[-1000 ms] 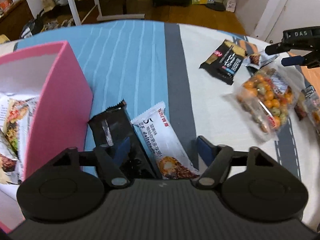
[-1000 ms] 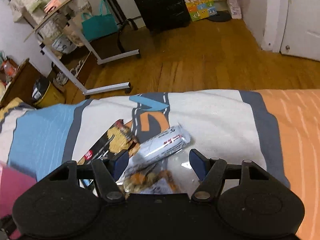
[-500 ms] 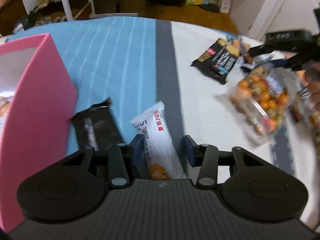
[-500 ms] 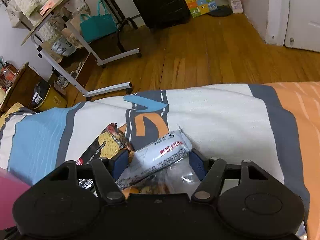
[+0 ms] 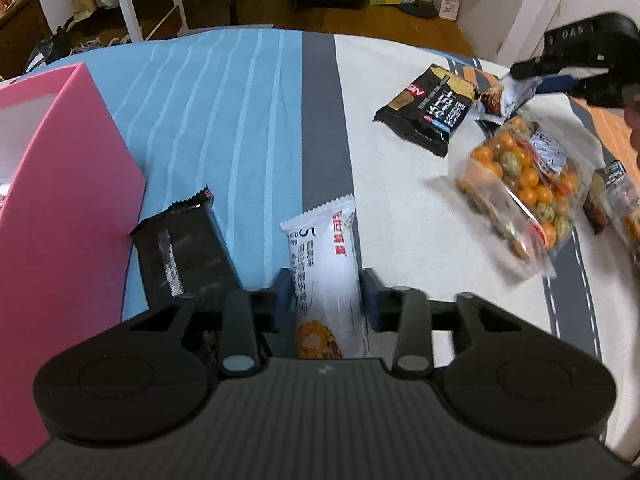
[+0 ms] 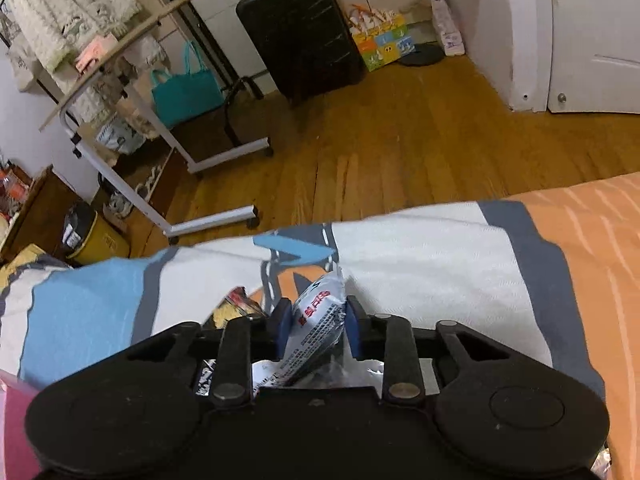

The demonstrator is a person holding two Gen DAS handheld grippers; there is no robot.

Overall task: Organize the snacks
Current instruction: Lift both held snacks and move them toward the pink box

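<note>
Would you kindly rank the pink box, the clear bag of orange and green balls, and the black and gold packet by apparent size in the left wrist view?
1. Pink box, by far the largest, though nearest the camera and cut off by the frame.
2. Clear bag of orange and green balls.
3. Black and gold packet, somewhat smaller, though farther away, so unsure.

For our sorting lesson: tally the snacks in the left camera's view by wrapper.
White bars: 2
Black wrappers: 2
Clear nut bags: 1
Half-hidden edge packs: 2
Total: 7
</note>
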